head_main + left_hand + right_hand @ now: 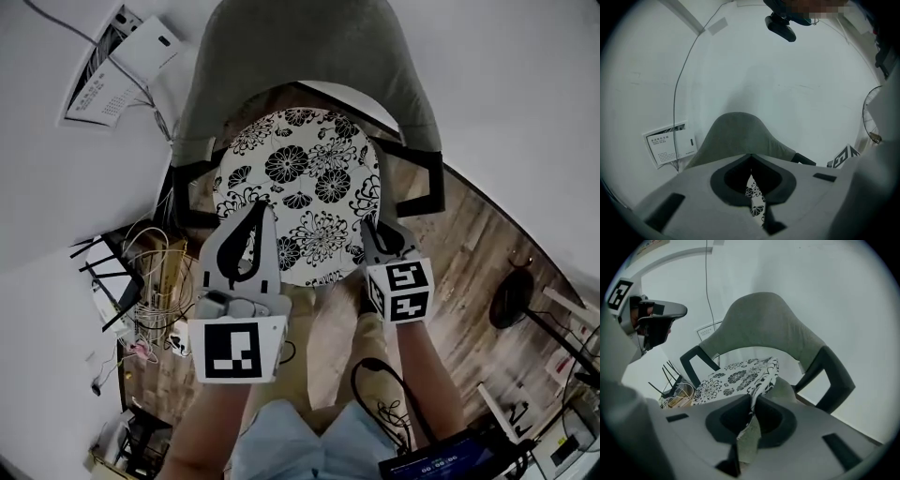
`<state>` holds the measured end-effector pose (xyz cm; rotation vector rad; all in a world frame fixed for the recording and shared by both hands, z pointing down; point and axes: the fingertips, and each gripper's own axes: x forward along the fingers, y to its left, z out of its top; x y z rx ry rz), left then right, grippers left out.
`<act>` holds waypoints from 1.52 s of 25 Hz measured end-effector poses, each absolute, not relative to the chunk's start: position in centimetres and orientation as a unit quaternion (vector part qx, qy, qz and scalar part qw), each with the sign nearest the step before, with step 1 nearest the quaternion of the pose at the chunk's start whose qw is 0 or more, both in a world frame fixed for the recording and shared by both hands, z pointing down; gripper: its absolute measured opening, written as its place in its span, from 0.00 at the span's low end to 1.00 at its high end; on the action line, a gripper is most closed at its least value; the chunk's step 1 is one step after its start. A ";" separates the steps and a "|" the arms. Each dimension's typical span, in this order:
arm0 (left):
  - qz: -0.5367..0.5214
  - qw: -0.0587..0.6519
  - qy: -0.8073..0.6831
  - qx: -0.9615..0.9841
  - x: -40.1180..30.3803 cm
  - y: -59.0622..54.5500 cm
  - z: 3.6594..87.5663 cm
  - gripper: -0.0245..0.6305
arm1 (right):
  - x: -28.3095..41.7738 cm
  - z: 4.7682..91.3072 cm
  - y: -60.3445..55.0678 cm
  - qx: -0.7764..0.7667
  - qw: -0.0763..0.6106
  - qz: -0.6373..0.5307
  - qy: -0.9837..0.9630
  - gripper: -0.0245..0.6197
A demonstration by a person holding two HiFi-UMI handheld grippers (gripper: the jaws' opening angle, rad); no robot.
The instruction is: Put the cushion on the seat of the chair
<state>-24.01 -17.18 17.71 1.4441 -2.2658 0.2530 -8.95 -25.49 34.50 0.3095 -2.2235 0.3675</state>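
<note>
Both my grippers hold the near edge of the flowered cushion (300, 178): my left gripper (259, 208) is clamped on its fabric, and my right gripper (367, 225) likewise. It lies over the seat of the grey chair (309, 56), between the dark armrests (427, 183).

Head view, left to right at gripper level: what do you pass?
From the left: cable tangle → left gripper → right gripper → dark disc. The cushion spans both grippers, so it has no clear place.

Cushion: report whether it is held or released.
Held: left gripper and right gripper both pinch the cushion at its near edge, above the seat.
</note>
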 end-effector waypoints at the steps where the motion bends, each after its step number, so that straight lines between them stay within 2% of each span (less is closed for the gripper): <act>1: 0.094 0.220 -0.817 0.524 -23.8 -17.4 18.0 0.05 | -8.5 34.9 -25.8 0.129 0.421 0.149 -0.885 0.10; 12: 0.112 0.225 -0.800 0.545 -23.4 -19.6 21.0 0.05 | -6.1 39.1 -29.3 0.166 0.438 0.146 -0.872 0.11; 17: 0.118 0.230 -0.794 0.550 -23.1 -20.6 22.4 0.05 | -5.3 39.9 -30.1 0.180 0.437 0.151 -0.868 0.25; 19: 0.120 0.231 -0.792 0.552 -22.9 -21.2 22.8 0.05 | -4.9 39.6 -30.5 0.189 0.431 0.152 -0.869 0.27; 24: 0.117 0.220 -0.790 0.560 -22.6 -23.0 22.9 0.05 | -5.5 37.2 -30.5 0.197 0.395 0.146 -0.885 0.26; 34: 0.111 0.200 -0.798 0.557 -23.4 -24.3 20.0 0.05 | -11.3 28.9 -31.4 0.185 0.301 0.113 -0.929 0.20; 38: 0.099 0.188 -0.808 0.550 -23.8 -24.4 17.7 0.05 | -12.9 25.2 -32.2 0.188 0.273 0.090 -0.939 0.11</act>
